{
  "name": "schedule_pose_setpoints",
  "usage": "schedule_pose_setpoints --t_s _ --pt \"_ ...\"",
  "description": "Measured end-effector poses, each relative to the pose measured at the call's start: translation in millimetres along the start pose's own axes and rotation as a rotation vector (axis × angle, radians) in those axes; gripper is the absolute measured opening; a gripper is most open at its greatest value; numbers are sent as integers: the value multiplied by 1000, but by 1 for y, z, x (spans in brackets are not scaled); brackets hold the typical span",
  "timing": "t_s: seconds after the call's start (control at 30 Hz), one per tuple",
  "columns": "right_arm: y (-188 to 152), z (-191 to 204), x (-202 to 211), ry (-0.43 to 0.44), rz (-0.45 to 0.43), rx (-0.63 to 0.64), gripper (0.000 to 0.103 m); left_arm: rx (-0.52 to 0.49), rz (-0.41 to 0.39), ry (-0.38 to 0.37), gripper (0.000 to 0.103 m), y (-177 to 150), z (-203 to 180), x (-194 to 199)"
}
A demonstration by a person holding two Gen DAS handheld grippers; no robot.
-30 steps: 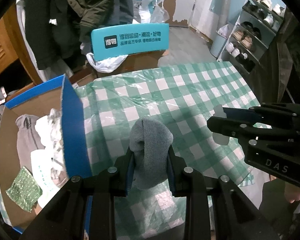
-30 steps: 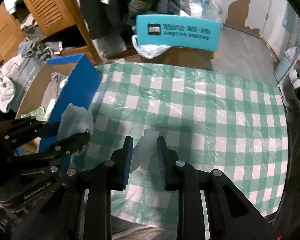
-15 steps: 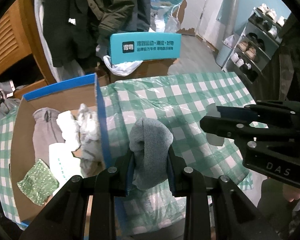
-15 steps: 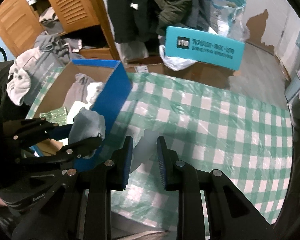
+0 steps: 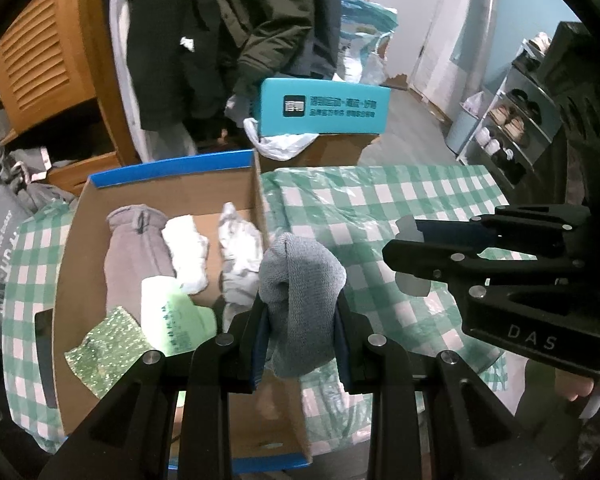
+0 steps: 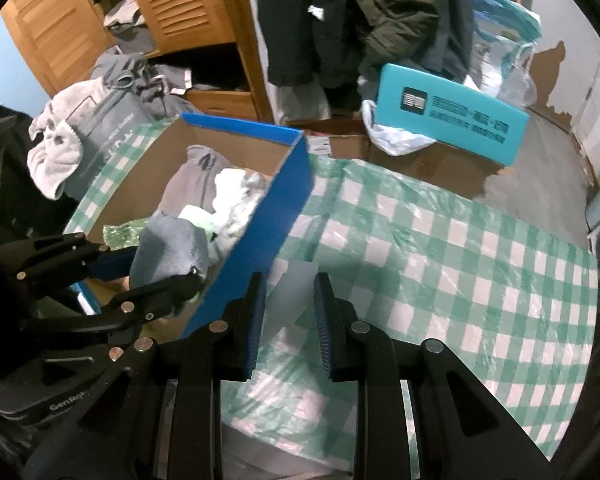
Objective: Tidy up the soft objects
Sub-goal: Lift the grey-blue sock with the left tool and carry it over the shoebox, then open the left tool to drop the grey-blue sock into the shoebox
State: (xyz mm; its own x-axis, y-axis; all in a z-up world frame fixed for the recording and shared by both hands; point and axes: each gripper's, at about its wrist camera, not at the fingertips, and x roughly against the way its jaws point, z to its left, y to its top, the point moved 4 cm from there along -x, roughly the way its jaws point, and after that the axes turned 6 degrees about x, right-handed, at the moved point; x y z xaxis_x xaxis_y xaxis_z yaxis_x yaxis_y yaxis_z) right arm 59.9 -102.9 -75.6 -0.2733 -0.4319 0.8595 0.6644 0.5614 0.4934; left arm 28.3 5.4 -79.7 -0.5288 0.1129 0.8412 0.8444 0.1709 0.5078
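Grey knitted sock (image 5: 300, 276) is clamped between the pads of the left gripper (image 5: 300, 320), bunched and bulging above the fingers, hanging just at the near right wall of the cardboard box (image 5: 172, 196). Right gripper (image 6: 286, 312) is closed on a thin whitish translucent piece (image 6: 292, 292), maybe a small plastic bag or wipe, can't tell which; it hangs over the green checked tablecloth (image 6: 440, 260), just right of the box's blue outer wall (image 6: 268, 224).

Risks, judged:
- sock sits over the box edge, not clearly over the floor of it; letting go here could drape it on the wall or drop it outside onto the cloth.
- sock's loose tail below the fingers could snag the wall.
- both grippers are close together; the right one could bump the box or the left tool.
- thin piece is light and may cling to the pads on release.

Pose: both grippers point steeply down and forward, side by side, left one over the box edge, right one over the table. Box already holds a grey garment (image 5: 134, 248), white socks (image 5: 186, 252), a green packet (image 5: 172, 312).
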Motion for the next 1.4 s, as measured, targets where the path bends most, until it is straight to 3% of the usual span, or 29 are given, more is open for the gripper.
schedule_pose_setpoints --t_s 0.73,1.1,1.4 --pt "33 62 -50 61 61 96 22 169 18 52 29 -11 94 5" --pt "42 78 -67 105 88 91 23 198 25 70 30 -15 108 6" --pt "45 82 -61 123 69 96 30 213 14 81 41 -14 110 10"
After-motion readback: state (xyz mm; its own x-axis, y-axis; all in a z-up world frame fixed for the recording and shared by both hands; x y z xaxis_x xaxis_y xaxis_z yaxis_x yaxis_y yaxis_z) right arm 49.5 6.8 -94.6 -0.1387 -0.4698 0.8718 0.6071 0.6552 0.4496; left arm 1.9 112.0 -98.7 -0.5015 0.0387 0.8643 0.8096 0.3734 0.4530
